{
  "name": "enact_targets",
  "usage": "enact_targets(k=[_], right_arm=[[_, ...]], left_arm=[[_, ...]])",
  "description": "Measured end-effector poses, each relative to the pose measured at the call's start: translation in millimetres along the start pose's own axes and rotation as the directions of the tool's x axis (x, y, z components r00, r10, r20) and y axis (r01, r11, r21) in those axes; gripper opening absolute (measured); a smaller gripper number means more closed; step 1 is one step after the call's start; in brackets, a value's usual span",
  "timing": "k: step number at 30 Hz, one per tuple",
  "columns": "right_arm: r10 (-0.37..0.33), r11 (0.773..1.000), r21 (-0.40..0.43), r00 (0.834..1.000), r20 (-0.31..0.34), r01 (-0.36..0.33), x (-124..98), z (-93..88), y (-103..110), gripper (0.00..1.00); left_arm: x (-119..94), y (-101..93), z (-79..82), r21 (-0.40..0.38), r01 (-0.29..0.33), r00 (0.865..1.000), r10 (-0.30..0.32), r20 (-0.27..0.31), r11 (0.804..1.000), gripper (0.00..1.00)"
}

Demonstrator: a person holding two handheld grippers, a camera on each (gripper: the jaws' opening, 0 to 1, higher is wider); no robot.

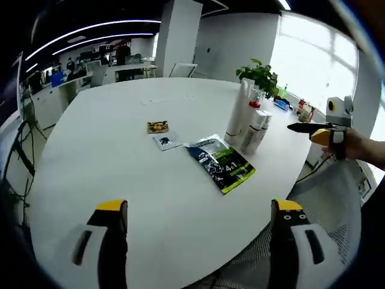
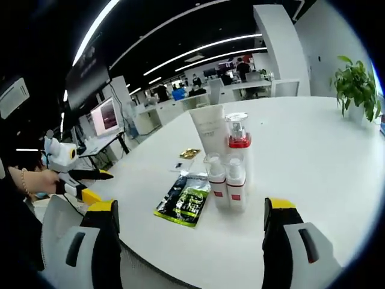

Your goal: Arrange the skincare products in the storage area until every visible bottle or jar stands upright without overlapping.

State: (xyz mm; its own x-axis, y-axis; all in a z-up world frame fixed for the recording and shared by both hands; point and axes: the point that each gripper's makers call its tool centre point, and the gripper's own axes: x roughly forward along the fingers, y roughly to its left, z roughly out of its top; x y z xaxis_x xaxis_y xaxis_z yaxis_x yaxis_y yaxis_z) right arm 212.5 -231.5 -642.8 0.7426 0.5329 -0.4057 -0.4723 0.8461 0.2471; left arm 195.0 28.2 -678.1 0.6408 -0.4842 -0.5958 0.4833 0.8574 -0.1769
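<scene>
White round table (image 2: pixel 313 180) carries four upright white-and-red skincare bottles (image 2: pixel 224 162), both grippers (image 1: pixel 198 226) (image 2: pixel 189 226) gape released, so approach slowly, avoiding toppling them.

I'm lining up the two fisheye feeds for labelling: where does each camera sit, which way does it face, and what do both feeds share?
Left gripper view: rides the left hand-held gripper at the table's near edge, facing across it to the bottles; the right hand-held gripper and a hand enter from the right.
Right gripper view: rides the right hand-held gripper, facing the bottles from another side; the left hand-held gripper and a hand enter from the left.
Shared: table, bottles, green-black pouch, potted plant.
</scene>
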Motion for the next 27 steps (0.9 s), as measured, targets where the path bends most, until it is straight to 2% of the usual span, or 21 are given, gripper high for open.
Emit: enact_targets(k=[6,10,13,21,24,27], right_arm=[[-0.011,1.0,-0.025,1.0,-0.029,0.01,1,-8.3,-3,1.0],[0.002,0.999,-0.034,1.0,-0.026,-0.002,1,-7.7,0,1.0],[0.013,0.999,-0.048,1.0,-0.021,-0.014,1,-6.7,3,1.0],[0.033,0.998,-0.056,0.999,-0.018,-0.034,2,-5.3,8,1.0],[0.042,0.998,-0.053,0.999,-0.018,-0.043,1,-5.7,10,1.0],[0.046,0.998,-0.052,0.999,-0.014,-0.047,0,-5.0,11,1.0]], left_arm=[[-22,-3.0,5.8,0.005,-0.019,0.999,0.018,0.051,1.0,0.97],[-25,2.1,0.8,0.003,-0.049,0.997,0.049,0.053,0.999,0.97],[-26,7.3,5.9,0.015,-0.075,0.994,0.073,0.081,0.997,0.97],[-29,16.1,5.1,-0.012,-0.128,0.989,0.129,0.069,0.992,0.95],[-28,17.8,5.1,0.001,-0.159,0.986,0.159,0.06,0.987,0.98],[-26,16.0,5.3,-0.002,-0.16,0.986,0.16,0.05,0.987,0.98]])
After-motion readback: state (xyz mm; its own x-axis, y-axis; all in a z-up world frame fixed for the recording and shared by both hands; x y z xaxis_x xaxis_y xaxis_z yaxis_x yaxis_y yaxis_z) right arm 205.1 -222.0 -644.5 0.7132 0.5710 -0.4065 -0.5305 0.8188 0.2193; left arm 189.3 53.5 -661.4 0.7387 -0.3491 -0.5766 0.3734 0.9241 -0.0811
